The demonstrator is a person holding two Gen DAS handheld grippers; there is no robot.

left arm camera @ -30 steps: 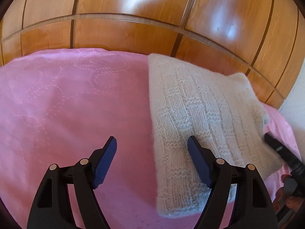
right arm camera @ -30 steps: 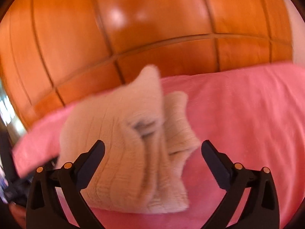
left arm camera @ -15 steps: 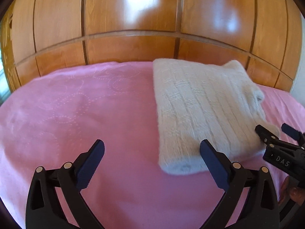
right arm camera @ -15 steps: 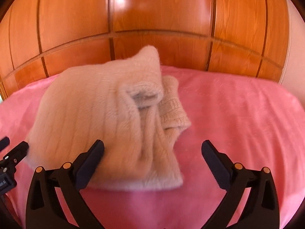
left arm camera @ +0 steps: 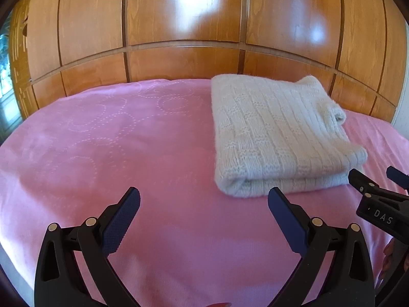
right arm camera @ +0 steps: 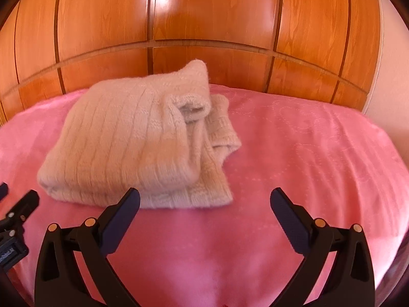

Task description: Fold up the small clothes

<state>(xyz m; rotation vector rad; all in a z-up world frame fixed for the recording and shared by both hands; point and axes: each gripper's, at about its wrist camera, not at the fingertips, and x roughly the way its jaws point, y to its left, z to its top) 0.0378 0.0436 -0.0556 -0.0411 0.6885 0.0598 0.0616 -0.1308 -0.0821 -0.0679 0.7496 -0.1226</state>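
A cream knitted sweater (left arm camera: 276,135) lies folded on the pink bedspread (left arm camera: 115,140), toward the far right in the left wrist view. In the right wrist view the same sweater (right arm camera: 133,143) sits left of centre, a cuff and a lower layer sticking out on its right side. My left gripper (left arm camera: 204,202) is open over bare bedspread, just short of the sweater's near edge, with nothing between its fingers. My right gripper (right arm camera: 204,202) is open too, empty, its left finger just in front of the sweater's near right corner. Each gripper shows at the edge of the other's view.
A glossy wooden panelled wall (left arm camera: 179,25) rises right behind the bed. The bedspread (right arm camera: 319,153) stretches wide to the right of the sweater, and its near edge drops off at the bottom of both views. A window shows at the far left (left arm camera: 5,76).
Both grippers have pulled back from the sweater, which now lies farther off. The left jaws have opened wider and no longer straddle the sweater's edge. The sweater lies still.
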